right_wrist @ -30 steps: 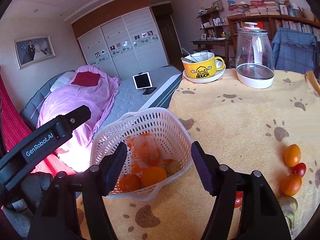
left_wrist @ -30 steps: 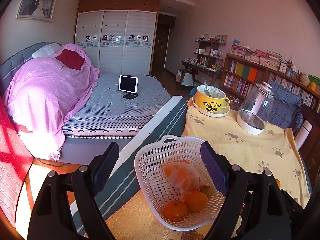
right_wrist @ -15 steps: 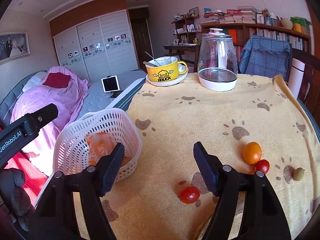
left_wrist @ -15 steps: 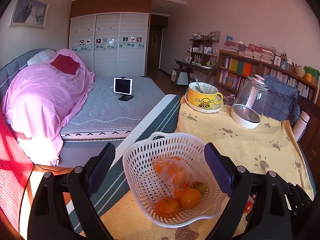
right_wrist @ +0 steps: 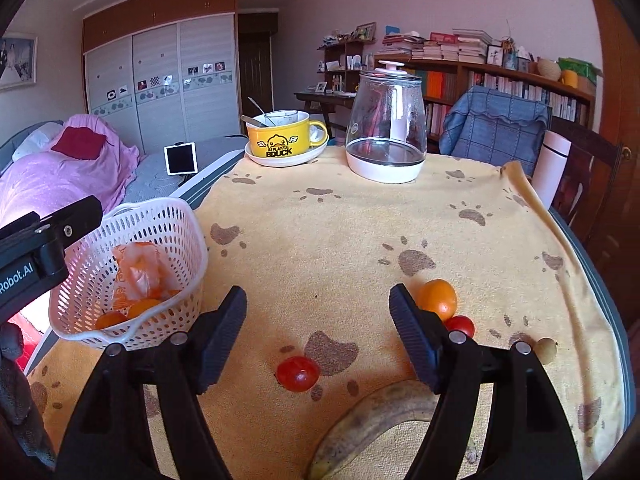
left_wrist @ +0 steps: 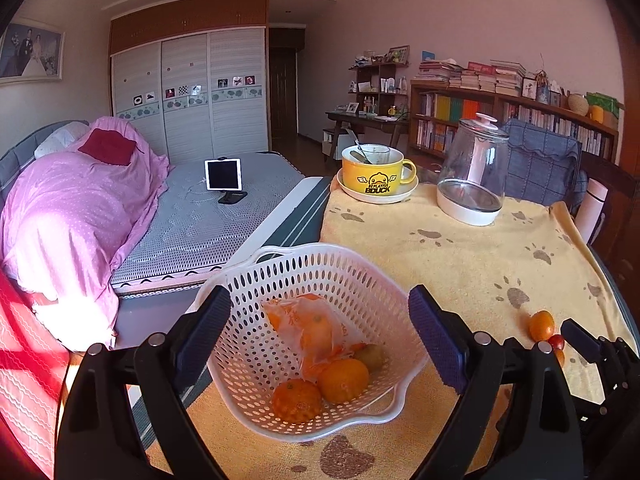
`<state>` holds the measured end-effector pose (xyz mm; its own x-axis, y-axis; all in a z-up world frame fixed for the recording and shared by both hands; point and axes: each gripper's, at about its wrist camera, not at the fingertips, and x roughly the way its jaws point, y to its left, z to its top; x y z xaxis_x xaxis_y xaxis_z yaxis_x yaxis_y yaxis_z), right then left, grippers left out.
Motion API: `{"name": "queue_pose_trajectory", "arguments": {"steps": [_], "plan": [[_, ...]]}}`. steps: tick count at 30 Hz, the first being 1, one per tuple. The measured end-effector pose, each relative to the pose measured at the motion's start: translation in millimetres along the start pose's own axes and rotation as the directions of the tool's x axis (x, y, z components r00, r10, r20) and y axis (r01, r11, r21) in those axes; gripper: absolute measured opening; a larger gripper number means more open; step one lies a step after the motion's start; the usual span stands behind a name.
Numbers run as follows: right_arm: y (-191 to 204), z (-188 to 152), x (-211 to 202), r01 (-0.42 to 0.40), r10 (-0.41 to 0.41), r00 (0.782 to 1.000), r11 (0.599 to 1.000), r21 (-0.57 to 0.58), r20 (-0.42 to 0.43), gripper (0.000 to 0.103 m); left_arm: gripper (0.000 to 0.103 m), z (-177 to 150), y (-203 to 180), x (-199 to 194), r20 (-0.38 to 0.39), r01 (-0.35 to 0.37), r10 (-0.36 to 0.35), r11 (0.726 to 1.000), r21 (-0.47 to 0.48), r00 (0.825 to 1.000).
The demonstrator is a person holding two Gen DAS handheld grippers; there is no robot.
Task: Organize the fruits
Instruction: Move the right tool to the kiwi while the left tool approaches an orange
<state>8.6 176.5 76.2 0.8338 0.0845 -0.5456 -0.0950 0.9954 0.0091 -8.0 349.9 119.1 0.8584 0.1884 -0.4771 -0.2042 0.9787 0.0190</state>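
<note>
1. My left gripper (left_wrist: 318, 340) is spread wide and grasps nothing; the white perforated plastic basket (left_wrist: 320, 276) sits at lower centre between its fingers.
2. Inside it lie two dimpled oranges (left_wrist: 343, 379) and a crinkled orange bag (left_wrist: 316, 328).
3. My right gripper (right_wrist: 318, 330) is also released, over a glossy red tomato (right_wrist: 298, 373) at lower centre.
4. A smooth orange (right_wrist: 438, 298) sits right of centre; a spotted banana (right_wrist: 372, 424) curves along the bottom.
5. The fuzzy yellow paw-print cloth (right_wrist: 340, 240) covers the table; a glass kettle (right_wrist: 385, 136) stands at upper centre.
</note>
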Motion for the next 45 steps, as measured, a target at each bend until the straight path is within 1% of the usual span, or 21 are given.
{"name": "queue_pose_trajectory", "arguments": {"steps": [7,11,16,24,31,36,39,42,45], "plan": [[-25,-4,-3,0.043,-0.042,0.999,0.999,0.022,-0.012,0.074,0.092,-9,-26,-2,-0.012,0.051,-0.05,0.997,0.054,0.999],[-36,-6,-4,0.059,-0.059,0.998,0.998,0.031,-0.017,0.074,0.092,-14,-40,-2,-0.035,0.098,-0.096,0.993,0.067,0.995],[-50,-10,-8,0.095,-0.094,0.995,0.995,0.029,-0.013,0.074,0.092,-21,-55,-5,-0.045,0.137,-0.133,0.985,0.103,0.99],[-80,-18,-10,0.142,-0.14,0.99,0.989,0.051,-0.034,0.074,0.092,-29,-71,-1,-0.095,0.199,-0.19,0.976,0.091,0.977],[-98,-23,-10,0.151,-0.148,0.987,0.987,0.06,-0.055,0.074,0.092,-35,-86,0,-0.121,0.231,-0.218,0.967,0.104,0.968],[-137,-31,-5,0.163,-0.15,0.982,0.98,0.115,-0.113,0.074,0.092,-38,-94,5,-0.143,0.242,-0.226,0.964,0.111,0.964],[-163,-37,-4,0.187,-0.167,0.976,0.972,0.144,-0.14,0.074,0.092,-39,-97,7,-0.146,0.243,-0.225,0.963,0.118,0.963],[-186,-43,-4,0.18,-0.153,0.975,0.968,0.175,-0.158,0.074,0.092,-37,-103,9,-0.151,0.252,-0.232,0.959,0.127,0.961],[-202,-47,-2,0.148,-0.112,0.978,0.968,0.204,-0.176,0.073,0.092,-37,-109,10,-0.155,0.259,-0.237,0.956,0.137,0.959]]}}
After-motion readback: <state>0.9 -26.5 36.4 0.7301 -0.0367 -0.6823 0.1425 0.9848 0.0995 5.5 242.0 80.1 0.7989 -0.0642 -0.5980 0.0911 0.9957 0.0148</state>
